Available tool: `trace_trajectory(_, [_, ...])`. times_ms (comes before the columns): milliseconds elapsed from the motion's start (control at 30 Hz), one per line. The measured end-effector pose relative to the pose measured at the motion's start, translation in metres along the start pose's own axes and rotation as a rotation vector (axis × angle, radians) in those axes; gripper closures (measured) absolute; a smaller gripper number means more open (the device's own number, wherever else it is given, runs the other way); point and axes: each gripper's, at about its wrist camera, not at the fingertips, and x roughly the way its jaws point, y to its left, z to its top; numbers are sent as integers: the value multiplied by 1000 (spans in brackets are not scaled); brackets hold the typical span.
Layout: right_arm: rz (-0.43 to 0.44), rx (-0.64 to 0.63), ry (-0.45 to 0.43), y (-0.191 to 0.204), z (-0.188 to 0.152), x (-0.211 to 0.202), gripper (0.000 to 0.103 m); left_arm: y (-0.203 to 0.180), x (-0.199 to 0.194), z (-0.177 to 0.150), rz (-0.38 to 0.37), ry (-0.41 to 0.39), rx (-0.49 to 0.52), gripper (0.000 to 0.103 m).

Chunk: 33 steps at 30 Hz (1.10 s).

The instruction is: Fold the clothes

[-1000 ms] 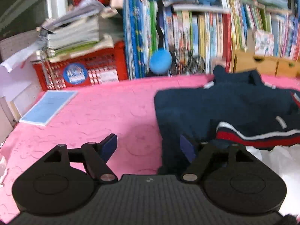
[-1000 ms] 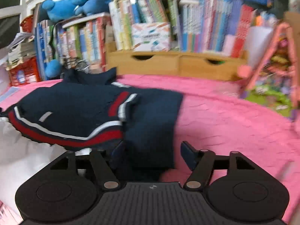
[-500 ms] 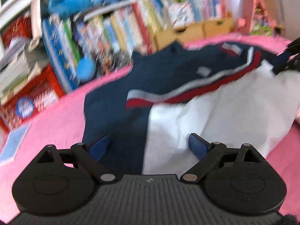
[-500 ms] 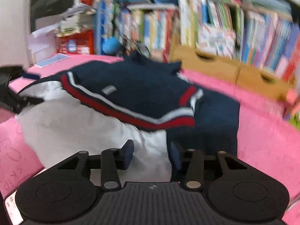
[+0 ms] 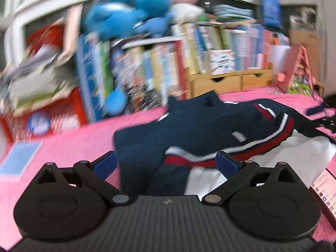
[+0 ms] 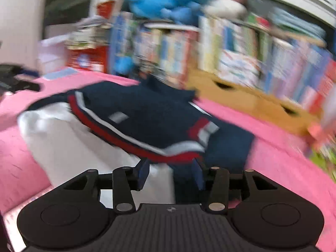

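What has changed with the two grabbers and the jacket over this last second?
The left gripper spread its fingers wide, holding nothing. The right gripper narrowed, and its fingers are opening again over the jacket's hem. Both views swung sideways. The jacket stayed sleeves-folded on the pink cover.

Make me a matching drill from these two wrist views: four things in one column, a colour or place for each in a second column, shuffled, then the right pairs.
Things
1. jacket
2. bedspread
3. plush toy
4. wooden drawer box

Colour or place
A. blue, lying on top of the row of books
B. pink, spread under the clothes
C. light brown, at the far edge of the bed under the books
D. navy with red and white stripes, white lower half

Pairs: 1-D, 2-B, 3-A, 4-C
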Motion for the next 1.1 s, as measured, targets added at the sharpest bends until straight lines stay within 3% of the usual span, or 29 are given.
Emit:
trace_trajectory(67, [51,-61,9,19,16,20,54,-20,15,4,-20,1,71,2])
trace_trajectory(133, [98,-116,34,40,30,44,43,-37,28,0,-32,14,133,2])
trace_trajectory(200, [121,-150,60,57,40,71,26,-46,37,-9,-48,32,162,2])
trace_trajectory(267, [150,-159,90,68,48,95,26,-48,40,-18,-63,48,177,2])
trace_trajectory(333, [209,-114,139,70,49,114,37,-46,40,-25,-65,61,171,2])
trace_trajectory(367, [233,-87,152,70,50,119,47,-44,39,-28,-64,62,163,2])
trace_trajectory(400, [233,-81,147,70,51,118,59,-42,37,-29,-64,58,153,2])
trace_trajectory(433, [215,-95,135,71,51,114,83,-39,36,-29,-65,50,142,2])
trace_trajectory(467, [199,-96,123,71,52,111,95,-36,34,-28,-66,40,129,2])
trace_trajectory(667, [115,-102,45,73,67,98,95,-38,30,-11,-114,-47,64,2])
trace_trajectory(800, [68,-135,42,75,74,120,95,-52,39,-6,-103,-75,125,1])
trace_trajectory(1000, [58,-159,72,76,64,162,93,-55,81,-9,-17,37,120,0])
trace_trajectory(1067, [64,-119,63,68,64,157,87,-47,90,-12,9,95,87,0])
trace_trajectory(1100, [63,-90,56,63,65,151,78,-43,93,-13,20,124,66,0])
